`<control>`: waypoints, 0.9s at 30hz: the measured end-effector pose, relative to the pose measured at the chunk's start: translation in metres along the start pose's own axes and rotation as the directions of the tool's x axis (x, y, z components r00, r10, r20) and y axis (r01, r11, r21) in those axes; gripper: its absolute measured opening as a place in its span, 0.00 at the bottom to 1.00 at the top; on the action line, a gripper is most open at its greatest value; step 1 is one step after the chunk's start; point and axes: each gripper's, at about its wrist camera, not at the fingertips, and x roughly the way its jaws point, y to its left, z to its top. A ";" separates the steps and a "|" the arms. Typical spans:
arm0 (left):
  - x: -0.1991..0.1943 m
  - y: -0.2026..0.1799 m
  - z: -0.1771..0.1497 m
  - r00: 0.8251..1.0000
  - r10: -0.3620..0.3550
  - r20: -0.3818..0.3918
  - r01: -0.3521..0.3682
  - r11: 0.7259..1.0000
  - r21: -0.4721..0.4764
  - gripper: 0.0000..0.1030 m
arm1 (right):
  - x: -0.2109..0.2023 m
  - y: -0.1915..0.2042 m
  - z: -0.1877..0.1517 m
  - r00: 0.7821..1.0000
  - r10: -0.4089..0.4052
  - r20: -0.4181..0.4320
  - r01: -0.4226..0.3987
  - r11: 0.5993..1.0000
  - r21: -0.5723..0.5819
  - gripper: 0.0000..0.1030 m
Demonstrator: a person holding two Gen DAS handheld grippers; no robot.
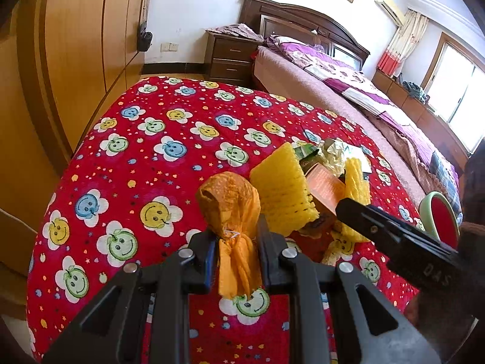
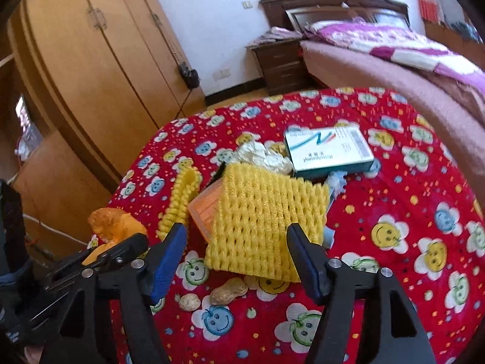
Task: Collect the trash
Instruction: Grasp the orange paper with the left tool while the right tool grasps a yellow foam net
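Right gripper (image 2: 236,253) spread wide over a yellow foam net (image 2: 260,218) on the red smiley cloth (image 2: 394,212). Orange box (image 2: 204,212) tucked under the net; white-and-teal carton (image 2: 329,151) beyond; two peanut shells (image 2: 229,291) near the fingertips. Left gripper (image 2: 121,250) at left, pinching orange mesh (image 2: 112,224).

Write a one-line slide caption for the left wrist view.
Left gripper shut on an orange mesh bag above the red smiley-flower cloth, beside yellow foam netting.
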 end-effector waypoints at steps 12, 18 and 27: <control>-0.012 -0.003 0.000 1.000 -0.023 0.014 0.023 1.000 -0.001 0.22 | -0.028 -0.020 -0.005 0.998 0.011 0.061 -0.014 0.998 0.055 0.12; -0.024 -0.017 -0.001 0.998 -0.057 0.023 0.056 0.998 0.013 0.22 | -0.067 -0.023 -0.013 0.990 0.030 0.139 -0.038 0.998 0.055 0.12; -0.042 -0.053 -0.003 0.991 -0.134 0.014 0.133 0.989 0.059 0.22 | -0.120 -0.043 -0.028 0.972 0.032 0.232 -0.054 0.995 0.089 0.12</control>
